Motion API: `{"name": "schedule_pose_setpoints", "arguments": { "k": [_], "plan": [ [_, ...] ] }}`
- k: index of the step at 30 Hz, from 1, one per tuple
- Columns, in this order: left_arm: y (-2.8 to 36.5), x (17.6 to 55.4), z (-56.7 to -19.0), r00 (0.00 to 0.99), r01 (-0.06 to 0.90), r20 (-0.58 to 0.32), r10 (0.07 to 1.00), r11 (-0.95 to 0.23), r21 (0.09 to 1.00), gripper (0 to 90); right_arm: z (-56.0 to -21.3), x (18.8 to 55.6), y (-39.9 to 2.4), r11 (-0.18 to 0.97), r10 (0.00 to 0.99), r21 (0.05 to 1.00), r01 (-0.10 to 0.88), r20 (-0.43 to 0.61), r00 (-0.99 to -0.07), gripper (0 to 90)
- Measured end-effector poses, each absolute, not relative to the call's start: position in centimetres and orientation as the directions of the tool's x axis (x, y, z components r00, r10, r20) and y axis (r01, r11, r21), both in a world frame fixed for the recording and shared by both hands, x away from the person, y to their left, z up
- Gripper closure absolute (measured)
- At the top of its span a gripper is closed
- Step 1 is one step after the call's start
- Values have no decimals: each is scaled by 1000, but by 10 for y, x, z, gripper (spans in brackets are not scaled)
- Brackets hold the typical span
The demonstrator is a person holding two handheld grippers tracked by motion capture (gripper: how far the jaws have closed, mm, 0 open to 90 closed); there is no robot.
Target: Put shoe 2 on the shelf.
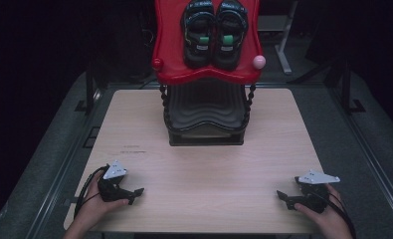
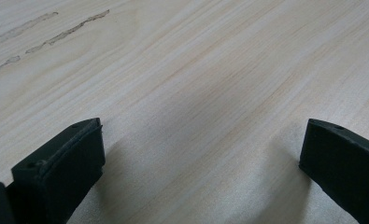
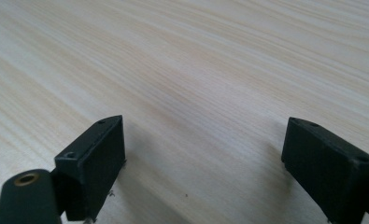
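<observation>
Jaws, left gripper (image 1: 137,193): standing wide apart in the left gripper view, bare wood between them and nothing held.
Left gripper's place: at about 8 o'clock on the tabletop (image 1: 204,164), low on the wood, jaws pointing toward 3 o'clock; a grey three-cornered plate sits on top and a black cable loops off toward the near left edge.
Left hand (image 1: 97,206): comes in from the bottom edge, wrapped around the gripper body.
Marks on the wood (image 2: 46,29): a few pale scuffed streaks ahead of the left jaws, toward 11 o'clock in the left gripper view.
Rack (image 1: 206,117): a black stand at 12 o'clock on the tabletop, well apart from both grippers, with beaded black posts at its sides.
Red tray (image 1: 170,45): sits on top of the rack, with a red knob at its near left corner and a pink one at its near right.
Sandals (image 1: 215,31): a black pair side by side on the red tray, each with a green patch on the strap.
Jaws, right gripper (image 1: 282,197): also spread wide, with plain tabletop between them and nothing gripped.
Right gripper's place: at about 4 o'clock, near the front right corner, jaws pointing toward 9 o'clock.
Right hand (image 1: 319,211): holds the gripper from below right, cable trailing over the wrist.
</observation>
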State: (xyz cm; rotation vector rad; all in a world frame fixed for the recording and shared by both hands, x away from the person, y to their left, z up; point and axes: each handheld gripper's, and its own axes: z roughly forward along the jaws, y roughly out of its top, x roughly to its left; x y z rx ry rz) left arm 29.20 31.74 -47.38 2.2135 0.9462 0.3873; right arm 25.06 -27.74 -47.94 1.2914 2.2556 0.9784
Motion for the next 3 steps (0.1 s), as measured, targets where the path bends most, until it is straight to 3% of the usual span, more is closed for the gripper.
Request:
{"name": "schedule_pose_setpoints", "arguments": {
  "k": [3],
  "plan": [
    [317, 292, -474, 690, 518, 3, 724, -497, 696, 0, -479, 251, -278, 337, 861, 718, 609, 28, -508, 129]
  ]
}}
